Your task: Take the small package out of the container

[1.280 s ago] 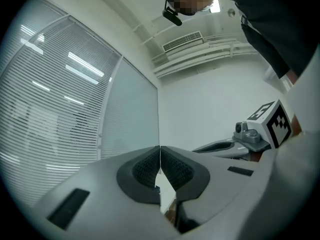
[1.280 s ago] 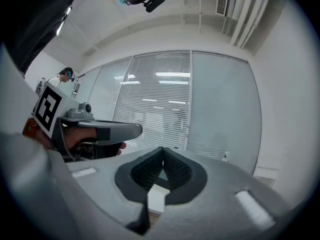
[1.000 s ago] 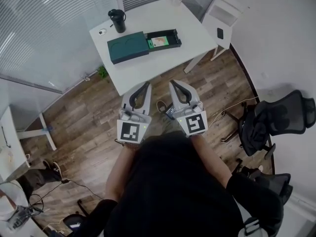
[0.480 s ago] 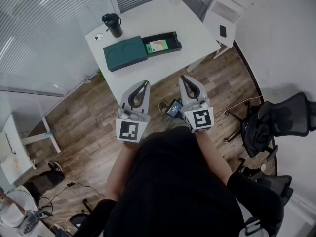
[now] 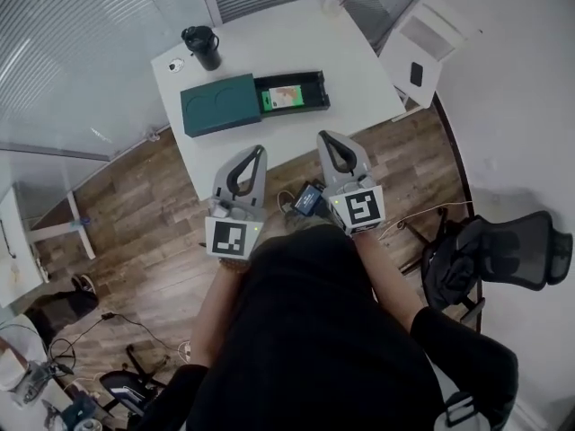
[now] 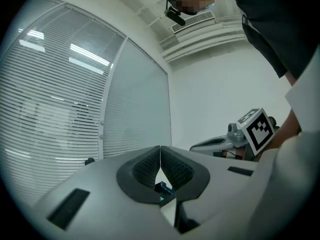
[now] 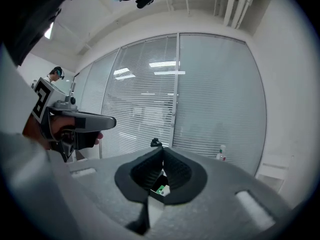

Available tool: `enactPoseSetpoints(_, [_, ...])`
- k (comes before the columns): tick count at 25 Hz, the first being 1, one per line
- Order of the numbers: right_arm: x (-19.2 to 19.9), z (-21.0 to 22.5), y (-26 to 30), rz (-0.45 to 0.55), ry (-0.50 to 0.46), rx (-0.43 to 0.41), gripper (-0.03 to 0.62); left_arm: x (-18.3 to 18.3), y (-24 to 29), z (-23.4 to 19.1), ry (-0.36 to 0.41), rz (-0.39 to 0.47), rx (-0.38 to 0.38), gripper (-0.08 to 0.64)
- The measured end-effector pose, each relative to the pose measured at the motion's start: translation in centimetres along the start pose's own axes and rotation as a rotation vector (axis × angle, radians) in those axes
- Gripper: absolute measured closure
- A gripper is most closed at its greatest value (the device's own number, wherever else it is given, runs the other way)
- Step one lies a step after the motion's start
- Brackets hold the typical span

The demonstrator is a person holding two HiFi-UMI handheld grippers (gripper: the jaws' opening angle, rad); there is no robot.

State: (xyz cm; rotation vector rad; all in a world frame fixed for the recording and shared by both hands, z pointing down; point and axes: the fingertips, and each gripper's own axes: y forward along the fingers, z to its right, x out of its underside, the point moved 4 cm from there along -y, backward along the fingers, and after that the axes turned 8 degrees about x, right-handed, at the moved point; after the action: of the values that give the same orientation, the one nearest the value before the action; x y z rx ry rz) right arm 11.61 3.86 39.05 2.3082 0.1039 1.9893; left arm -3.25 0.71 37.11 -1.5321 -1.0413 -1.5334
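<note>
Left gripper [image 5: 260, 150] and right gripper [image 5: 324, 137] are pointing at the worktop [image 5: 296, 43], both pinched closed and empty.
A wood floor [image 5: 135, 205] is lying under the white worktop; the dark green container [image 5: 316, 80] is sitting open on it. The small package [image 5: 286, 97] is lying flat inside (it looks light, thin, maybe slippery), so pinching one edge seems best.
</note>
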Motion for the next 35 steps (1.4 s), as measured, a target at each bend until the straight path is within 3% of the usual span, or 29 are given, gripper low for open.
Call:
enactPoseSetpoints(7, [1.6, 0.8, 5.8, -0.033, -0.048, -0.194, 0.594, 1.5, 1.2, -2.4, -0.032, -0.025, -0.157, 0.558])
enactPoseSetpoints(13, [2.5, 1.2, 9.2, -0.048, -0.148, -0.328, 0.594, 2.9, 1.3, -2.5, -0.077, -0.048, -0.242, 0.558])
enactPoseSetpoints(16, [2.8, 1.6, 11.1, -0.017, -0.202, -0.356, 0.594, 3.2, 0.9, -3.0, -0.084, -0.065, -0.253, 0.558])
enactPoseSetpoints(21, [3.8, 2.2, 14.0, -0.05, -0.295, -0.394, 0.594, 3.1, 0.7, -4.6, -0.08, -0.064, -0.267, 0.558])
enactPoseSetpoints(32, [9.4, 2.3, 18.7, -0.16, -0.517, -0.591, 0.591, 3.5, 1.3, -4.7, -0.077, -0.098, -0.26, 0.558])
enactPoseSetpoints(35, [11.4, 2.4, 19.5, -0.216, -0.529, -0.645, 0.526, 3.5, 0.8, -4.9, -0.075, -0.109, -0.271, 0.558])
